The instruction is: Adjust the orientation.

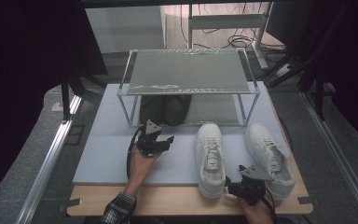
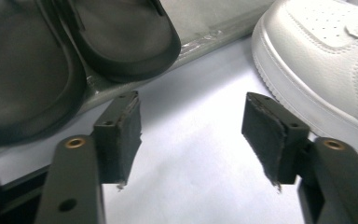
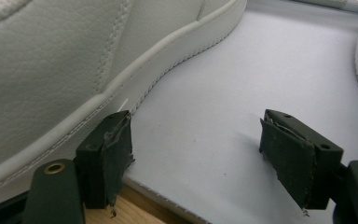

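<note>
Two dark slippers (image 1: 164,109) sit on the rack's (image 1: 189,70) lower shelf by the mat's (image 1: 107,154) far edge, just past the left gripper (image 1: 161,138), jaws spread and empty. Two white sneakers (image 1: 209,158) flank the right gripper (image 1: 230,185), also spread, at the table's (image 1: 168,201) near edge
</note>
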A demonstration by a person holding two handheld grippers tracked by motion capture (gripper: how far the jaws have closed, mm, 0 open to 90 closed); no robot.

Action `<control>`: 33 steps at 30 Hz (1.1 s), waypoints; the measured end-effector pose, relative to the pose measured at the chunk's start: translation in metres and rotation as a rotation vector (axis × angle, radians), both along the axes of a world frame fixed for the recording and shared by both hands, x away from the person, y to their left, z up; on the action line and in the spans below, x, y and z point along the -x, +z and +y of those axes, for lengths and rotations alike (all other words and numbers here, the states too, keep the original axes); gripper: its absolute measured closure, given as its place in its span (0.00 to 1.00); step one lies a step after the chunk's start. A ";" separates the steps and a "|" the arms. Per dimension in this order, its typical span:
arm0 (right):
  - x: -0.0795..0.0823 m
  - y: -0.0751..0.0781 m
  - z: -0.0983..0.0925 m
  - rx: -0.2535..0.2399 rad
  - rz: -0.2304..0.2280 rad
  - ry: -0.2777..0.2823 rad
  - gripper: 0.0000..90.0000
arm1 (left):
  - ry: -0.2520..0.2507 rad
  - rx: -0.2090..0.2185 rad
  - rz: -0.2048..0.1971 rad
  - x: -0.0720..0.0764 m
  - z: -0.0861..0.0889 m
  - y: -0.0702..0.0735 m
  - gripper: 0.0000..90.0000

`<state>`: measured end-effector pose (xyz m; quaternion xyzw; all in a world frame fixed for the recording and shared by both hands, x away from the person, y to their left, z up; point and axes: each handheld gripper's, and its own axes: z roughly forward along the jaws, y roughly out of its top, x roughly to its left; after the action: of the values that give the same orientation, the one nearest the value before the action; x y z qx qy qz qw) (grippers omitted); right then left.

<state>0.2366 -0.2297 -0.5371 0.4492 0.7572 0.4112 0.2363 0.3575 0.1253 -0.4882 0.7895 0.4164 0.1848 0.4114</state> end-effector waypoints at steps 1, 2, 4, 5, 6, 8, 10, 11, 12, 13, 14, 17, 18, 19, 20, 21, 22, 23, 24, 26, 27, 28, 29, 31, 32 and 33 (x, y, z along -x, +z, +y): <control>0.000 0.000 0.000 0.000 0.000 0.000 0.28 | 0.000 0.007 0.000 0.002 0.002 0.000 0.36; 0.000 0.000 0.000 0.000 0.000 0.000 0.28 | -0.001 0.017 -0.001 0.004 0.003 0.000 0.33; 0.000 0.000 0.000 0.000 0.000 -0.001 0.28 | -0.002 0.035 0.000 0.008 0.006 0.001 0.29; 0.000 0.000 0.000 0.000 0.000 -0.001 0.28 | -0.003 0.044 0.002 0.010 0.007 0.001 0.28; 0.000 0.000 0.000 0.000 0.000 0.000 0.28 | -0.005 0.048 0.003 0.012 0.008 0.001 0.27; 0.000 0.000 0.000 0.000 0.000 0.000 0.28 | -0.017 0.057 0.006 0.016 0.011 0.000 0.25; 0.000 0.000 0.000 0.000 0.000 0.000 0.28 | -0.022 0.046 0.010 0.021 0.012 0.000 0.21; 0.000 0.000 0.000 0.000 0.000 0.000 0.28 | -0.025 0.035 0.010 0.022 0.013 0.000 0.20; 0.000 0.000 0.000 0.000 0.000 -0.001 0.28 | -0.025 0.026 0.012 0.024 0.014 -0.001 0.19; 0.000 0.000 0.000 -0.001 0.000 -0.001 0.28 | -0.025 0.016 0.012 0.026 0.015 -0.001 0.18; 0.000 0.000 0.000 -0.005 0.001 0.000 0.28 | -0.022 0.011 0.010 0.027 0.016 -0.001 0.17; 0.000 0.000 -0.001 -0.015 0.004 -0.002 0.28 | -0.021 0.012 0.008 0.033 0.021 -0.002 0.16; 0.000 0.000 -0.001 -0.015 0.004 -0.003 0.29 | -0.021 0.012 0.009 0.035 0.022 -0.002 0.16; 0.000 0.000 -0.001 -0.016 0.004 -0.004 0.29 | -0.021 0.013 0.011 0.038 0.023 -0.003 0.15; 0.000 0.000 -0.001 -0.015 0.003 -0.004 0.29 | -0.023 0.015 0.011 0.040 0.025 -0.003 0.15; 0.000 0.000 -0.001 -0.011 0.003 -0.005 0.29 | -0.025 0.012 0.012 0.042 0.026 -0.004 0.15; 0.000 0.000 0.000 -0.001 -0.001 -0.005 0.29 | -0.023 0.011 0.011 0.045 0.027 -0.004 0.15; 0.000 0.000 0.000 0.002 -0.001 -0.006 0.29 | -0.024 0.012 0.011 0.047 0.028 -0.005 0.15; 0.000 0.000 0.000 0.002 -0.001 -0.007 0.29 | -0.023 0.015 0.011 0.049 0.029 -0.005 0.14; 0.000 0.000 0.000 0.000 -0.001 -0.009 0.29 | -0.022 0.023 0.012 0.054 0.032 -0.006 0.14; 0.000 0.000 0.001 0.001 -0.001 -0.011 0.29 | -0.021 0.024 0.012 0.057 0.034 -0.007 0.14; 0.000 0.000 0.001 0.000 -0.001 -0.011 0.29 | -0.019 0.026 0.011 0.059 0.035 -0.008 0.14; 0.000 0.000 0.001 0.000 -0.001 -0.012 0.29 | -0.018 0.026 0.011 0.062 0.037 -0.009 0.13; 0.000 0.000 0.001 0.000 -0.001 -0.012 0.29 | -0.014 0.025 0.011 0.067 0.040 -0.011 0.13; 0.000 0.000 0.001 0.000 -0.001 -0.011 0.29 | -0.013 0.024 0.010 0.070 0.042 -0.012 0.13; 0.000 0.000 0.001 0.000 -0.001 -0.011 0.29 | -0.014 0.021 0.008 0.073 0.043 -0.013 0.13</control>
<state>0.2363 -0.2289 -0.5371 0.4534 0.7545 0.4100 0.2389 0.2848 0.1687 -0.5016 0.7886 0.4146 0.1744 0.4192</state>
